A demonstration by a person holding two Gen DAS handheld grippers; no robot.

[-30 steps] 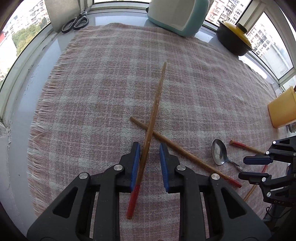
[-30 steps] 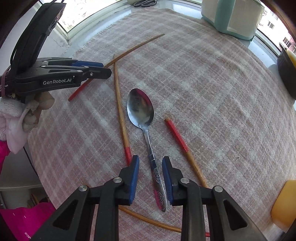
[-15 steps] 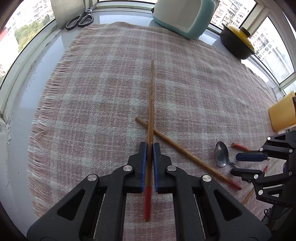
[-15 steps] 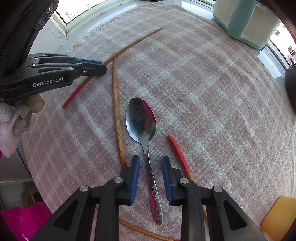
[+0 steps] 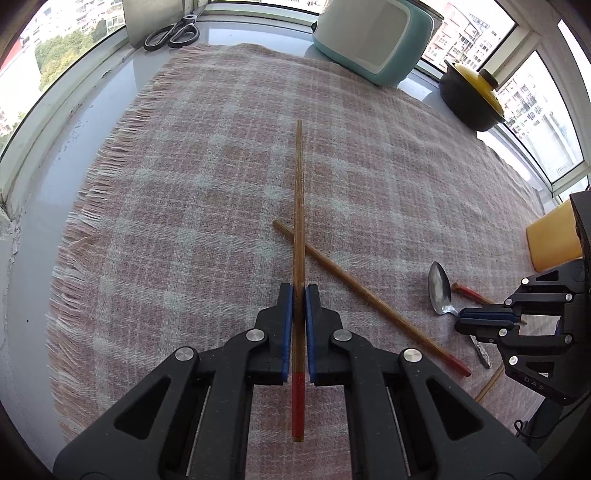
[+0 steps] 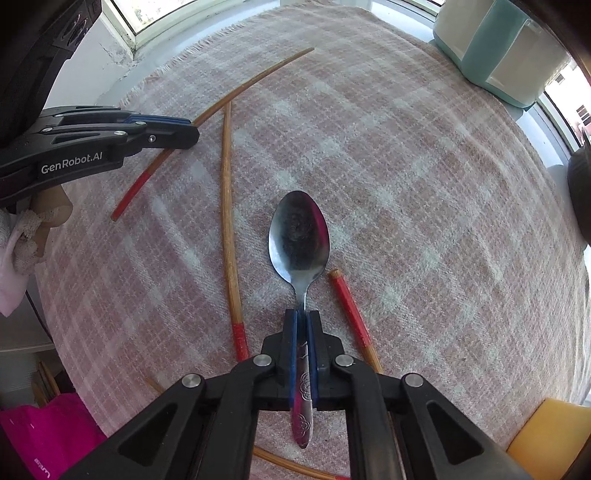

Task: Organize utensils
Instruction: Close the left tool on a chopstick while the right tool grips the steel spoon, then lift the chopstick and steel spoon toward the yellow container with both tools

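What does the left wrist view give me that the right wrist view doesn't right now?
Only the left wrist view shows the scissors on the sill and the yellow lid of the black pot, plus the left hand-held gripper shut on a chopstick.

Only the right wrist view shows the right hand-held gripper shut on the spoon handle, and pink fabric below the table.

Both show the plaid cloth, the teal appliance, the spoon and loose chopsticks.
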